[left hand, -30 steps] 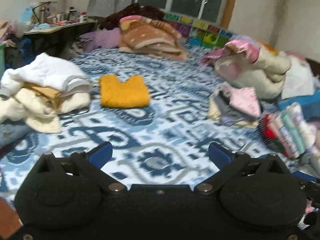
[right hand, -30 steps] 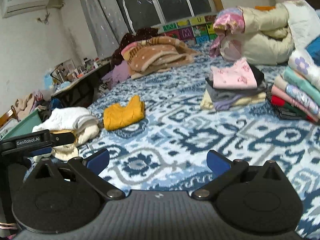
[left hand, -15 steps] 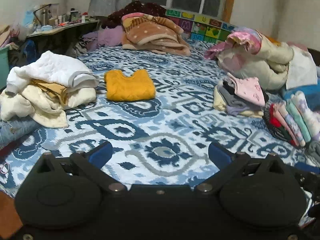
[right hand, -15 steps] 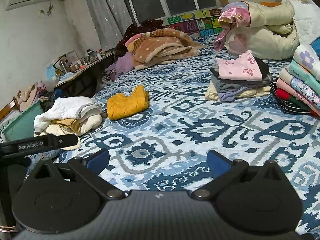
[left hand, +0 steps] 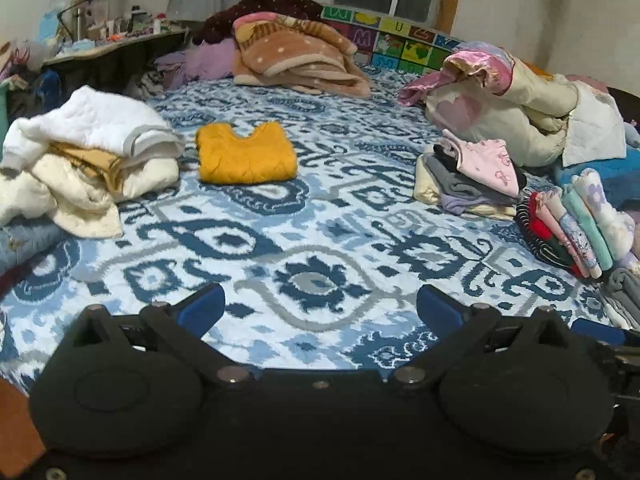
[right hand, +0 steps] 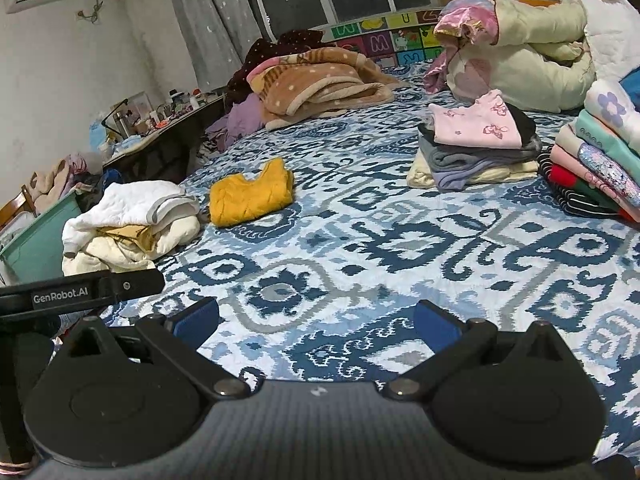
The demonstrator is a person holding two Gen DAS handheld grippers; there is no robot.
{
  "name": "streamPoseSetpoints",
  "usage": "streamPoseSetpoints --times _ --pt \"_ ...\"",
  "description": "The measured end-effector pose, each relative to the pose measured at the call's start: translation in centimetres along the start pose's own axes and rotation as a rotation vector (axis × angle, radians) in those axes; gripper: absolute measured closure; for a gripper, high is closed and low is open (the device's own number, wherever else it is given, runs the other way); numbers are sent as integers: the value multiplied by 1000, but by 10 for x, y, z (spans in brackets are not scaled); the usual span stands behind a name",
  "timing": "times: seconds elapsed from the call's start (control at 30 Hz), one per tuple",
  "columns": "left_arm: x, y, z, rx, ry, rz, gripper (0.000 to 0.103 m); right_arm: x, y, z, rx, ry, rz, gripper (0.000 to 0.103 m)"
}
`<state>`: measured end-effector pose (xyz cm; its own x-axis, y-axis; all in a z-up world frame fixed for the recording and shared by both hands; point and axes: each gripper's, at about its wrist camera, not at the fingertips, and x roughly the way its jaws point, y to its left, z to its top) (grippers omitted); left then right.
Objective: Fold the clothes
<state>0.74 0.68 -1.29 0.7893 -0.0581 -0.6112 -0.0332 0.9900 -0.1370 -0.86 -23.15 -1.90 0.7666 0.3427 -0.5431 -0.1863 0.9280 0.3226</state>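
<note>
Left gripper (left hand: 320, 306) and right gripper (right hand: 316, 316) gape empty above bedspread (left hand: 320, 240).

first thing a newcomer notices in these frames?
Probably the folded yellow sweater, bright and alone on the blue patterned bedspread mid-bed. Next, the rumpled white pile at the bed's left edge and the folded stacks on the right. Both grippers, left and right, are open, holding nothing.

"GenRobot.AI" on left gripper (right hand: 82, 292); letters on mat tiles (right hand: 378, 42).
</note>
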Motion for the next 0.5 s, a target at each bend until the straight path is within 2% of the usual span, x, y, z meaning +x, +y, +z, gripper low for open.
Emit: streamPoseSetpoints --times 0.37,0.5 --pt "10 -3 -9 2 3 14 0 16 -1 -5 -6 38 11 0" --pt "11 -8 -10 31 -37 42 0 25 -5 -5 0 53 10 0"
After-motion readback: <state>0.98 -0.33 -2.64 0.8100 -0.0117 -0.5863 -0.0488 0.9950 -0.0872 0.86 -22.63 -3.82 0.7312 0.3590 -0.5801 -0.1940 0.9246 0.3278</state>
